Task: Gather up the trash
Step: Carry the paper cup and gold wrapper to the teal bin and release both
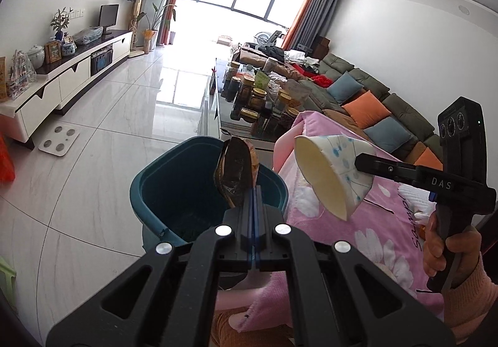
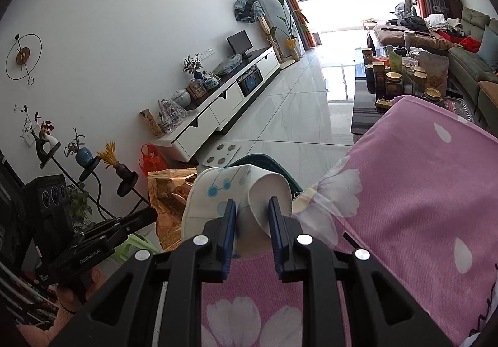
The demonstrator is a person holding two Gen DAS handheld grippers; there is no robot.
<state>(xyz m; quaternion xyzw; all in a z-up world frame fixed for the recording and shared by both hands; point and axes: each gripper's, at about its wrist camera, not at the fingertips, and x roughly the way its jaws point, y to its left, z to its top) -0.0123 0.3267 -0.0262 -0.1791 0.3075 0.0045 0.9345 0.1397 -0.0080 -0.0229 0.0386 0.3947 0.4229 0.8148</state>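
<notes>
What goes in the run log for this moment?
left gripper: wrapper, over bin | right gripper: cup, above blanket

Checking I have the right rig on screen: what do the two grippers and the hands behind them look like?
Both are matte black plastic with silver round bolts on the linkages and blue finger pads. The right gripper reads "DAS" in white and carries a three-lens black block on a pistol grip; the right hand wears a pink knit sleeve. The left gripper reads "GenRobot.AI".
</notes>
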